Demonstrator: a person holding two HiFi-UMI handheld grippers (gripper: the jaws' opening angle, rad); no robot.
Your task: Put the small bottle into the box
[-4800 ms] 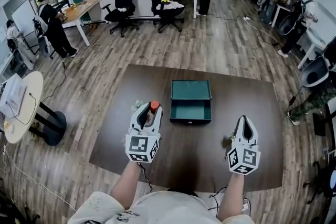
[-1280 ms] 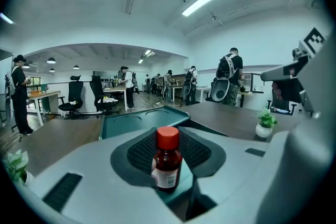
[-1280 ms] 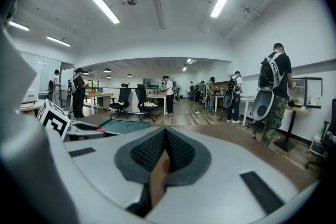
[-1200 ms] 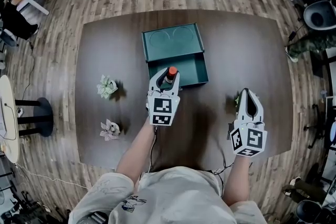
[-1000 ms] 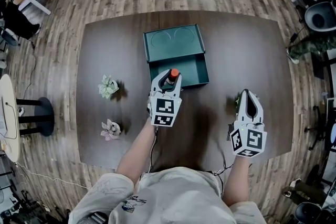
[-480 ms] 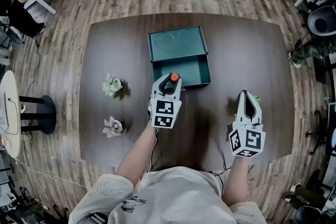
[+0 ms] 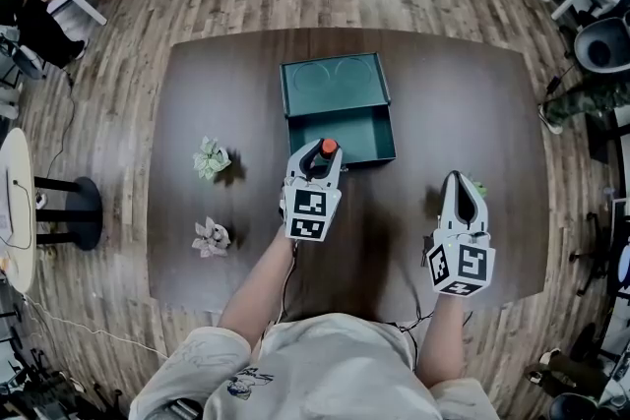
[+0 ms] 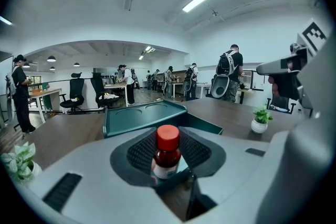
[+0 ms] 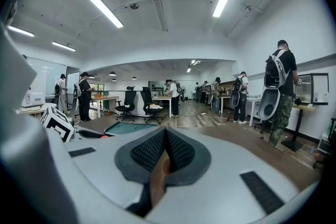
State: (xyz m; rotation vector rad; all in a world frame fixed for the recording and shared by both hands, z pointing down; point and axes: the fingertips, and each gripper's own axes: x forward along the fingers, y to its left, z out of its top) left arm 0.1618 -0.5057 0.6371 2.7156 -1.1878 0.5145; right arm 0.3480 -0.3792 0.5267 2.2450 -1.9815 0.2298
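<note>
A small brown bottle [image 7: 326, 150] with a red cap stands upright between the jaws of my left gripper [image 7: 321, 152], which is shut on it. In the left gripper view the bottle [image 8: 167, 152] sits between the ribbed pads [image 8: 140, 152] of the left gripper [image 8: 168, 159]. It hangs at the near edge of the open dark green box [image 7: 386, 128], whose lid lies flat behind it. The box [image 8: 144, 115] lies just beyond the bottle. My right gripper [image 7: 460, 182] rests at the table's right, shut and empty, and in its own view the right gripper [image 9: 164, 153] has its pads together.
Two small potted plants [image 7: 211, 157] [image 7: 211, 236] stand on the left of the dark wooden table [image 7: 443, 84]. A third plant [image 7: 478, 184] sits just beyond my right gripper. People, desks and office chairs stand around the room beyond the table.
Since the oldest frame my left gripper has carried the bottle from left of the box to its near edge. Over the last second it has barely moved. The right gripper stays put.
</note>
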